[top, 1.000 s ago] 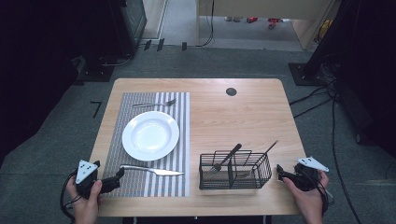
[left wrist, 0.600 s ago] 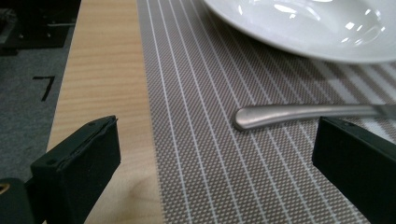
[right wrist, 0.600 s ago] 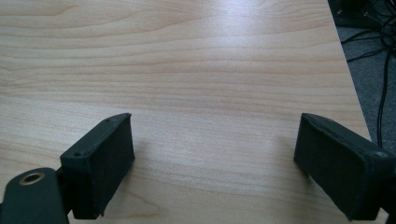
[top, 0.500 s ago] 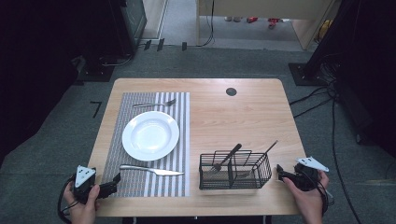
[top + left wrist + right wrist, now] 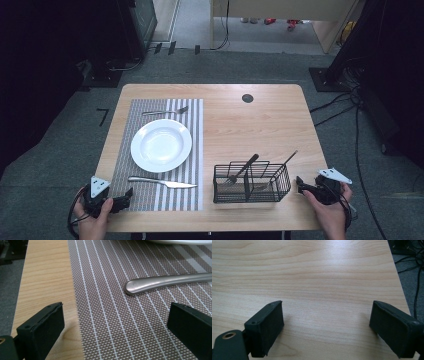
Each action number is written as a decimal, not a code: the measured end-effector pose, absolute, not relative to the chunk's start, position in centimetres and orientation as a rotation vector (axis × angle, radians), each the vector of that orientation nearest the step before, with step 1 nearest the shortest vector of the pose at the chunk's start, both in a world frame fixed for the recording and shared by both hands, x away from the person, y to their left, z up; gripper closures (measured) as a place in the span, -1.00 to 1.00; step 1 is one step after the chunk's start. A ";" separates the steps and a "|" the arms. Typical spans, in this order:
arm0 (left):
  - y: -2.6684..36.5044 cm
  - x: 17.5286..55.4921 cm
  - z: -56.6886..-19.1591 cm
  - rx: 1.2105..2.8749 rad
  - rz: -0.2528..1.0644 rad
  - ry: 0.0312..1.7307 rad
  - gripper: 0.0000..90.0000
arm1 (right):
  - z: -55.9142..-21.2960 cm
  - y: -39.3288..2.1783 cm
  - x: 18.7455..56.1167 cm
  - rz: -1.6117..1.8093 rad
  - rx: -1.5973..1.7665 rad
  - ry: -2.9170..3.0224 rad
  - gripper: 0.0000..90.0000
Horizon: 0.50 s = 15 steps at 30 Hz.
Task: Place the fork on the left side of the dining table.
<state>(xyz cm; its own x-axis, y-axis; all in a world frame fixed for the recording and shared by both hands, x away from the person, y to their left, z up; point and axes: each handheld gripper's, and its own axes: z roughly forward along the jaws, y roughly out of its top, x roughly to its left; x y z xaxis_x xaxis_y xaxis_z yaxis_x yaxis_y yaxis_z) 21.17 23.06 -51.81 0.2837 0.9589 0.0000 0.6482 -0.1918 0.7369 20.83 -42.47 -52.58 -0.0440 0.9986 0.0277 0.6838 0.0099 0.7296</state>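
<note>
Steel knife (image 5: 161, 182) on striped placemat (image 5: 192, 155), left claw (image 5: 125, 198) spread nearby, right claw (image 5: 300, 184) spread, empty.

The left gripper (image 5: 125, 199) has drawn back from the knife (image 5: 161, 182) toward the table's (image 5: 260, 125) near left corner, its jaws wide apart. It seems to have sunk slightly lower, though that is hard to judge.
</note>
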 end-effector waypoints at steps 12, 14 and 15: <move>23.0 21.4 -51.9 1.955 0.601 1.450 -0.97 | -52.6 -42.5 20.8 0.800 1.724 1.780 -0.74; 23.0 21.4 -51.9 1.956 0.601 1.450 -0.97 | -52.6 -42.5 20.8 0.800 1.724 1.780 -0.74; 23.0 21.4 -51.9 1.956 0.601 1.450 -0.97 | -52.6 -42.5 20.8 0.800 1.724 1.780 -0.74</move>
<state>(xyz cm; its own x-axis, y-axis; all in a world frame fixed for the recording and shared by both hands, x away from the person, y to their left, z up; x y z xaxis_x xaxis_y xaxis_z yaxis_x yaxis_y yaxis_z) 21.45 22.99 -51.94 0.2926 0.9562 -0.0051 0.6724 -0.2019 0.7122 20.83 -42.47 -52.58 -0.0438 0.9987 0.0278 0.6838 0.0097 0.7296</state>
